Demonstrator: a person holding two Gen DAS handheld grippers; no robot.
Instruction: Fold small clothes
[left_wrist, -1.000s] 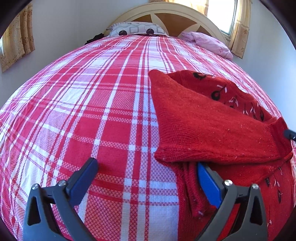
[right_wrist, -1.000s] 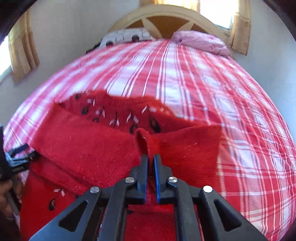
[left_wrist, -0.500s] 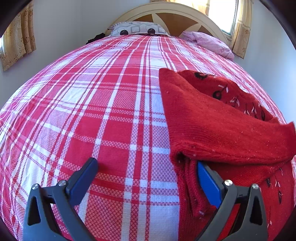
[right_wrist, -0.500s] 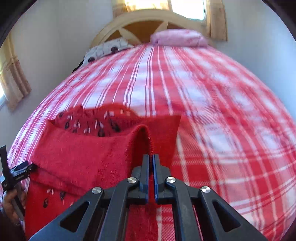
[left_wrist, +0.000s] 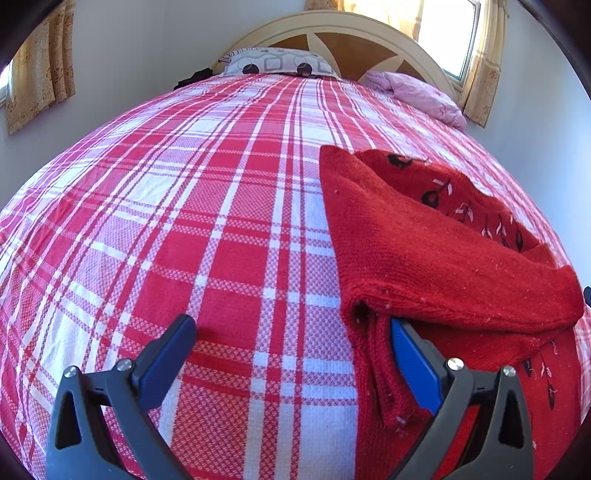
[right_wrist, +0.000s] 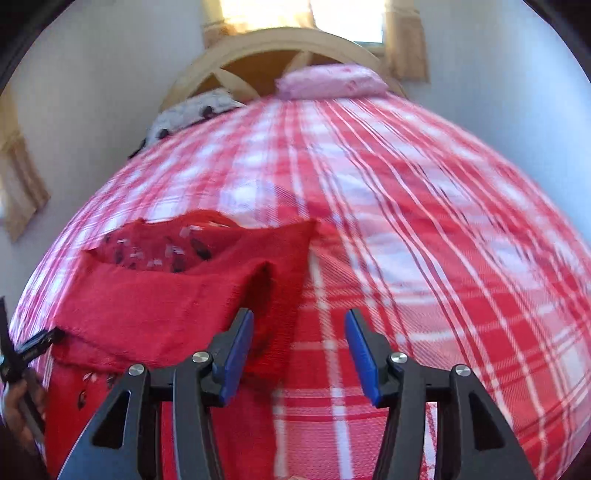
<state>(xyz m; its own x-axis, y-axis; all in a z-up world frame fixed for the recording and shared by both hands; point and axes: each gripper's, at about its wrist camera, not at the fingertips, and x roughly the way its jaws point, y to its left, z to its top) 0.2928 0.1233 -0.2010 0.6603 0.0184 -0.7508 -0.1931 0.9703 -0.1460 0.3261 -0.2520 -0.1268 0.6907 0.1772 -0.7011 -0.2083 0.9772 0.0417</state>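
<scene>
A small red knit sweater (left_wrist: 436, 258) with black and white marks lies on the red and white plaid bed cover (left_wrist: 207, 229), a sleeve folded across its body. My left gripper (left_wrist: 291, 354) is open and empty at the sweater's left edge; its right finger (left_wrist: 413, 362) rests against the fabric under the folded sleeve. In the right wrist view the sweater (right_wrist: 159, 306) lies at the left. My right gripper (right_wrist: 299, 350) is open and empty over the sweater's right edge, its left finger (right_wrist: 236, 350) over the fabric.
A patterned pillow (left_wrist: 277, 66) and a pink pillow (left_wrist: 421, 96) lie at the wooden headboard (left_wrist: 354, 40). Curtained windows (left_wrist: 476, 55) flank the bed. The left gripper's handle and a hand (right_wrist: 18, 373) show at the right wrist view's left edge.
My right gripper has let go of the sleeve, opened and swung to the right. The sleeve now lies folded on the sweater. The left gripper has barely moved.
</scene>
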